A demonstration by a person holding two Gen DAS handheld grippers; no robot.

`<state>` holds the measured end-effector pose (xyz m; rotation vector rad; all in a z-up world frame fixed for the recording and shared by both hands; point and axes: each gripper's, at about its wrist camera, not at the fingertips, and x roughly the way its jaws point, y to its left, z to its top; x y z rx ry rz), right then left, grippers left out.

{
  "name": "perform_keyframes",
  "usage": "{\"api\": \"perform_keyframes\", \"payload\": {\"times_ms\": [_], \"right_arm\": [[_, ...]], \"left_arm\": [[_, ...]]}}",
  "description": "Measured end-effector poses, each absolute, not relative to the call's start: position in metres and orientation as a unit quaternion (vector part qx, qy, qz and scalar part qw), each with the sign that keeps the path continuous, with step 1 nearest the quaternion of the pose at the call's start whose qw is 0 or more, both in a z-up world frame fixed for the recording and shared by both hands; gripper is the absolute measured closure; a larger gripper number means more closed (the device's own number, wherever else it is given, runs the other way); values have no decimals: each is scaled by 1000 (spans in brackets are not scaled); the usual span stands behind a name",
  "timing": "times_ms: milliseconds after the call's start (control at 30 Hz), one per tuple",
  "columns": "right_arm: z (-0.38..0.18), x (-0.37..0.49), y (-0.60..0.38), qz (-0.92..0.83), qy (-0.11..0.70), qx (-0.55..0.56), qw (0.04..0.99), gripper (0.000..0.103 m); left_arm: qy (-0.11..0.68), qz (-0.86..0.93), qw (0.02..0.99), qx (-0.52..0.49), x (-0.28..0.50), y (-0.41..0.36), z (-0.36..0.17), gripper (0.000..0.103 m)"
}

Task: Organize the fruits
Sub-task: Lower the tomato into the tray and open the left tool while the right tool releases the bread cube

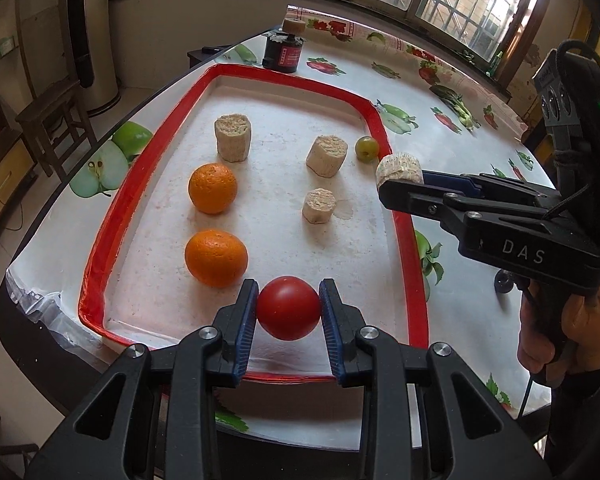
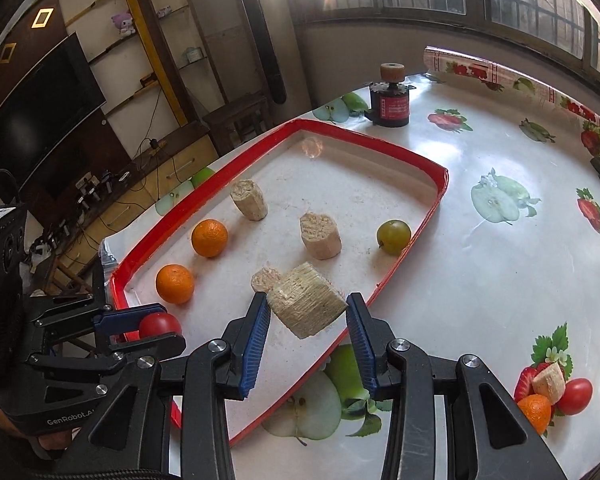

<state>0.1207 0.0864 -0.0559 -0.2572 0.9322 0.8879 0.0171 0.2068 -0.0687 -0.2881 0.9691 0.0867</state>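
A red-rimmed white tray [image 1: 100, 224] [image 2: 428, 160] holds two oranges [image 1: 213, 188] [image 1: 216, 258] [image 2: 209, 237] [image 2: 175, 283], three beige loofah-like chunks [image 1: 233, 137] [image 1: 326, 155] [image 1: 319, 205] [image 2: 249, 199] [image 2: 320, 235] and a green plum [image 1: 367, 149] [image 2: 393, 237]. My left gripper [image 1: 289, 308] [image 2: 156, 326] is shut on a red tomato [image 1: 289, 307] [image 2: 159, 324] just above the tray's near end. My right gripper [image 2: 308, 312] [image 1: 398, 184] is shut on a beige chunk [image 2: 306, 306] [image 1: 399, 169], held above the tray's right rim.
A black and red jar [image 1: 282, 53] [image 2: 390, 98] with a cork top stands beyond the tray's far end. An orange [image 2: 534, 414], a beige chunk [image 2: 548, 382] and a tomato [image 2: 575, 396] lie on the fruit-print tablecloth [image 2: 500, 260] at the right.
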Motion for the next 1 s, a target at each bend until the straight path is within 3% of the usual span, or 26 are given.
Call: {"api": "perform_keyframes", "payload": {"times_ms": [533,700,833,1000], "right_arm": [[-81,142,113,414,451,-139,778,63],[-81,144,114,415,453,-138,777,62],[-77,142,112,414,449,-137,780,53],[-63,136,101,416,436,-131,788,52]], "left_arm": [[482,42,866,-125,31,203,-79,74],[488,47,864,-119,33,200,-82,64],[490,52,862,-115,33,198,-82,62],[488,57,863,-114,30,196,-79,61]]}}
